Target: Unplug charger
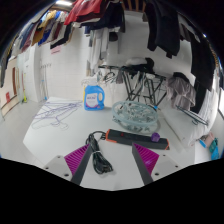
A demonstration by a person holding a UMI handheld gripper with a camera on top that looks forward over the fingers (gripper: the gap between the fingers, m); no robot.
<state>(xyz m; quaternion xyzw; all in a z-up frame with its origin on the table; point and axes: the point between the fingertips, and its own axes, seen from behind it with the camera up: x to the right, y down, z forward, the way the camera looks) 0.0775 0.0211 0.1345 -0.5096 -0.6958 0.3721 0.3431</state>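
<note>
Hand-held gripper [111, 162] spread open, gripping nothing; black charger plug and cable [97, 153] lying between its fingers on white tabletop [60, 135]. Beyond, dark power strip [133, 135]. Blue tub [95, 96] label unreadable.

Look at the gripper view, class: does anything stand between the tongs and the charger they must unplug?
Nothing visible does. The open tongs already flank the black charger, which lies between the fingers. Its cable runs on to the power strip just ahead. The glass bowl and blue bottle stand farther beyond.
</note>
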